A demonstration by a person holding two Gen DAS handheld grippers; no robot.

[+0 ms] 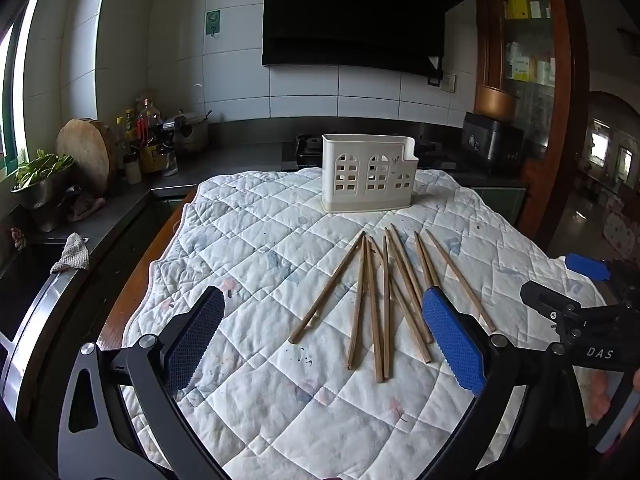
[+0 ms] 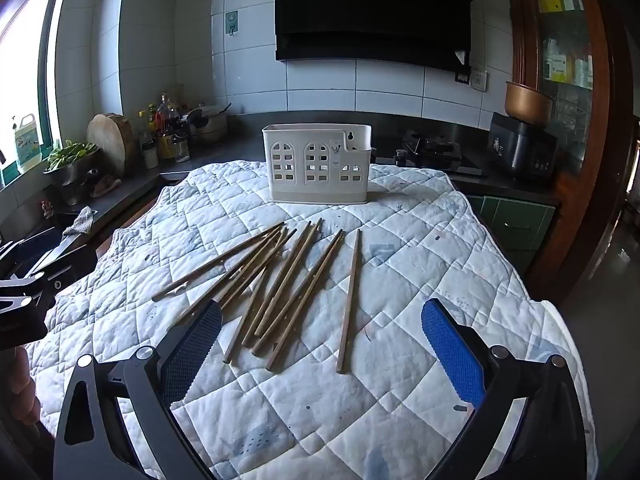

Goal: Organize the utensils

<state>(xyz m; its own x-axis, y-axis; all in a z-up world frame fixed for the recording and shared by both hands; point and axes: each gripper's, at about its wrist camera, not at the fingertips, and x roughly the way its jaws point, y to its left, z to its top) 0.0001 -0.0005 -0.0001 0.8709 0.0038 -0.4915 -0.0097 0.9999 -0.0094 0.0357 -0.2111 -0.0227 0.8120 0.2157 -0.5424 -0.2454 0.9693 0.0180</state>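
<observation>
Left gripper (image 1: 322, 320): jaws spread wide, nothing between them, held low over the near part of a quilted cloth (image 1: 248, 240) that covers the bench. The outer ends of its frame are cut off by the lower edge of the left wrist view.

Right gripper (image 2: 320, 328): jaws likewise wide apart and holding nothing. In the left wrist view only part of it shows at the right edge, the rest cut off.

Chopsticks (image 1: 380, 300): a loose fan of wooden sticks lying flat on the cloth, between the grippers and the holder, thin ends toward the holder. Several overlap or cross near the middle of the fan, so an exact count cannot be made with confidence. In the left wrist view the blue pad of the right-hand finger (image 1: 452, 344) hides the near ends of the two rightmost sticks; in the right wrist view the left-hand pad (image 2: 192, 352) covers the near ends of the leftmost ones. One stick (image 2: 349, 300) lies apart on the right of the fan.

Holder (image 1: 369, 174): a cream plastic caddy with window-shaped cut-outs, upright at the far end of the cloth, well apart from the chopsticks. Its interior cannot be seen from either view.

Behind it, a dark counter (image 1: 240, 156) carries bottles (image 1: 148, 136) and a round wooden board (image 1: 86, 152); detail there is too small to read.
</observation>
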